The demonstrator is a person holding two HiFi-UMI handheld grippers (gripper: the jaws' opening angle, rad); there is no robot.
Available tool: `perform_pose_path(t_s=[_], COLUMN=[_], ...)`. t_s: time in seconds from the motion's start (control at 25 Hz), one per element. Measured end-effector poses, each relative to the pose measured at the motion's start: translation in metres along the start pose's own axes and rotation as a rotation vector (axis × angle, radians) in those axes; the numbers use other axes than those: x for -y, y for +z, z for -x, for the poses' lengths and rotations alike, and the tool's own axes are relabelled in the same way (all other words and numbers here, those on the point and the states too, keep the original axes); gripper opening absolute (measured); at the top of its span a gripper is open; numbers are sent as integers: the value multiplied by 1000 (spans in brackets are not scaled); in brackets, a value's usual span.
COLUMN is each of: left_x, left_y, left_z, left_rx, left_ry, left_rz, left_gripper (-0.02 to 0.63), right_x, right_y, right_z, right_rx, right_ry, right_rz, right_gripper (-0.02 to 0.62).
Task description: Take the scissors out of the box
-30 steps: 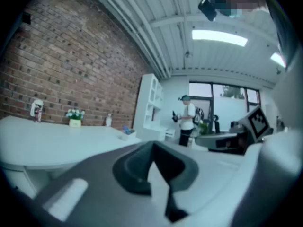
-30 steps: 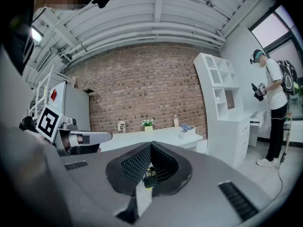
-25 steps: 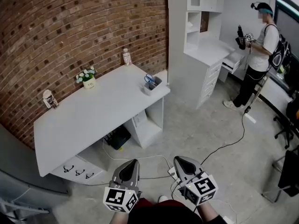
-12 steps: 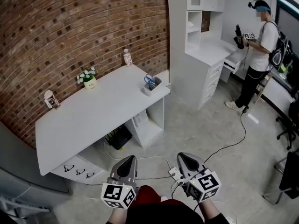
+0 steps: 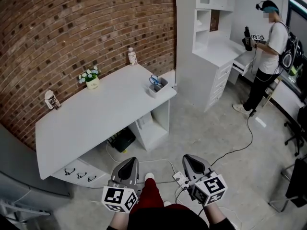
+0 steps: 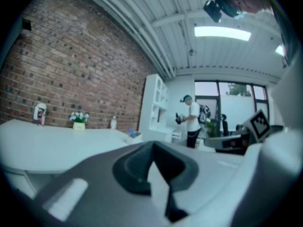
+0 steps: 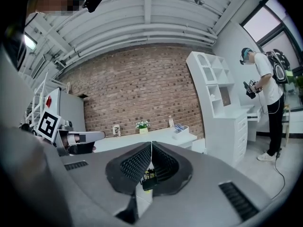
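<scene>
Blue-handled scissors [image 5: 154, 80] stand in a small grey box [image 5: 157, 86] near the right end of the white desk [image 5: 100, 111]. In the right gripper view the box [image 7: 181, 129] shows small and far off on the desk. Both grippers are held low over the floor, well short of the desk. My left gripper [image 5: 128, 163] is shut with nothing in it; its jaws meet in the left gripper view [image 6: 151, 145]. My right gripper [image 5: 190, 159] is also shut and empty [image 7: 151, 145].
On the desk stand a flower pot [image 5: 91, 82], a bottle [image 5: 131, 56] and a small cup [image 5: 51, 99]. A white shelf unit [image 5: 206, 42] rises at the right. A person [image 5: 266, 56] with a headset stands beyond it. Cables [image 5: 230, 150] and a power strip [image 5: 178, 177] lie on the floor.
Both grippers have drifted a little lower in the head view, and a foot now shows between them. The person at the back has shifted slightly.
</scene>
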State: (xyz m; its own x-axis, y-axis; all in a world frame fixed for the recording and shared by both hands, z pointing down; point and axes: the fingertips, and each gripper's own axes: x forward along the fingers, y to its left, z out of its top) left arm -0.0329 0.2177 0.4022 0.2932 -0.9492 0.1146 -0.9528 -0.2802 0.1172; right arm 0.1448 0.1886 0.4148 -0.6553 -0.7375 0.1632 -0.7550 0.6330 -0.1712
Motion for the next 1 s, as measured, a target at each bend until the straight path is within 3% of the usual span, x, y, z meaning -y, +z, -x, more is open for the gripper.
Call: perform_pose_path(t_s=[0.6, 1.0], left_x=[-69, -125], left_y=[3, 19], left_z=[-81, -145], left_rx=[-4, -20], left_ry=[-7, -14], left_rz=[27, 39], left_gripper=[5, 5], right_x=[37, 58], right_y=[2, 25], right_z=[-85, -166], right_rx=[-41, -46], right_ry=[-29, -36], right_rz=[1, -18], right_gripper=[9, 9])
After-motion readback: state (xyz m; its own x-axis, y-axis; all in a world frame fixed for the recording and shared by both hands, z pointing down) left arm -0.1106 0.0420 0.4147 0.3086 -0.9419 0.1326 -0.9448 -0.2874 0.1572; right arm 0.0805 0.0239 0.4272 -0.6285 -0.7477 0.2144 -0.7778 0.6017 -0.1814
